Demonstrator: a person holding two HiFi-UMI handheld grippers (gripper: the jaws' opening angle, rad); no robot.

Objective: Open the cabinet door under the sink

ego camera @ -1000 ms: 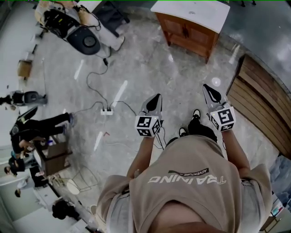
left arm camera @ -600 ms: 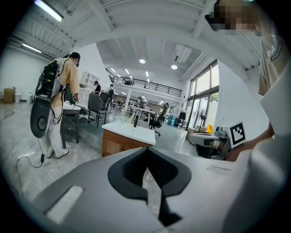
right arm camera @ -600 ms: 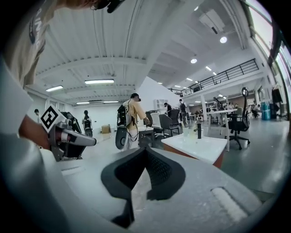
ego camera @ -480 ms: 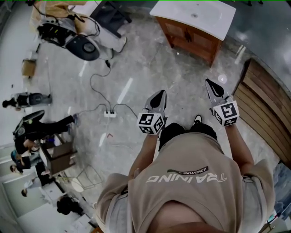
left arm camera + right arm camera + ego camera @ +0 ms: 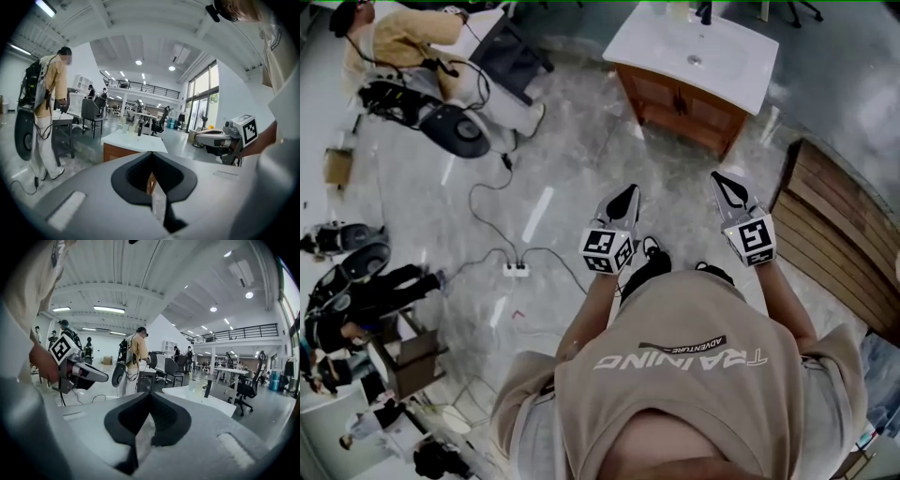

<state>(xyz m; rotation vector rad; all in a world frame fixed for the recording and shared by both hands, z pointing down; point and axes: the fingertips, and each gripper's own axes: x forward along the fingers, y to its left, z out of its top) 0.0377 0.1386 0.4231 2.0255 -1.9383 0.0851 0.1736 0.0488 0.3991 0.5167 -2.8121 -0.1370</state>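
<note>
Both claws closed, empty: left claw [image 5: 625, 195], right claw [image 5: 727, 180]. Cabinet door [image 5: 656, 92] under sink [image 5: 698, 58] is shut, ahead on floor, well apart from us. Versus a second ago we stand closer and the cabinet sits nearer in head view. Still approach phase, no contact. We judge next: close gap, open one claw.

Beige T-shirt [image 5: 694, 384], white TRAINING lettering [image 5: 680, 359], grey left gripper [image 5: 629, 191], grey right gripper [image 5: 718, 176]
</note>
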